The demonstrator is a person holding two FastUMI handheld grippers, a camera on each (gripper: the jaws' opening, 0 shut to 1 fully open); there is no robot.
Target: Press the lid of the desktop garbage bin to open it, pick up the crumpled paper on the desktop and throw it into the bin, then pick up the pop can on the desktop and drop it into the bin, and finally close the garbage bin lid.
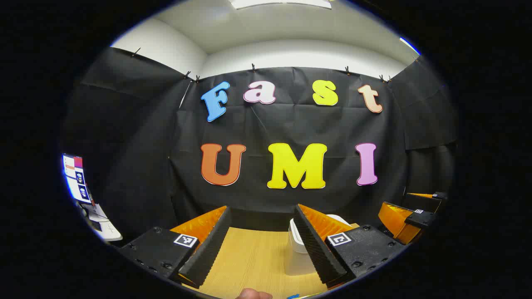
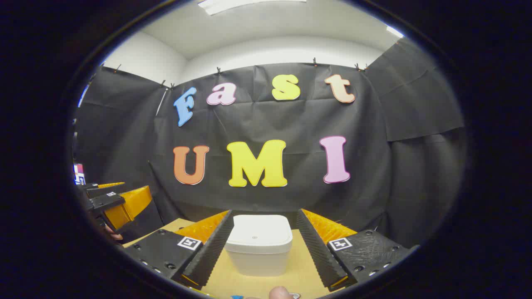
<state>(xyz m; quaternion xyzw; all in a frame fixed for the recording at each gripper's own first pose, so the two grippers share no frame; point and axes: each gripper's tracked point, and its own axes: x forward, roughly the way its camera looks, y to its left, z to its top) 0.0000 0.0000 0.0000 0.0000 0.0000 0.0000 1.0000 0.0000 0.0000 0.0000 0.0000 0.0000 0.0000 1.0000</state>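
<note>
The white desktop bin (image 2: 259, 245) stands on the wooden table (image 2: 299, 270) with its lid (image 2: 261, 230) down. In the right gripper view it sits straight ahead, and my right gripper (image 2: 264, 214) is open with a finger on each side of it, not touching. My left gripper (image 1: 262, 209) is open over bare table (image 1: 253, 257); the bin (image 1: 297, 253) shows partly behind its right finger. Each gripper also appears off to the side in the other's view: right gripper (image 1: 409, 216), left gripper (image 2: 114, 201). A small pale rounded thing (image 2: 280, 292) at the bottom edge is too cut off to identify.
The black cloth wall closes the table's far side just behind the bin. A lit screen (image 1: 77, 178) and a pale device (image 1: 104, 226) stand off the table's left end. A hand (image 2: 113, 234) shows under the left gripper.
</note>
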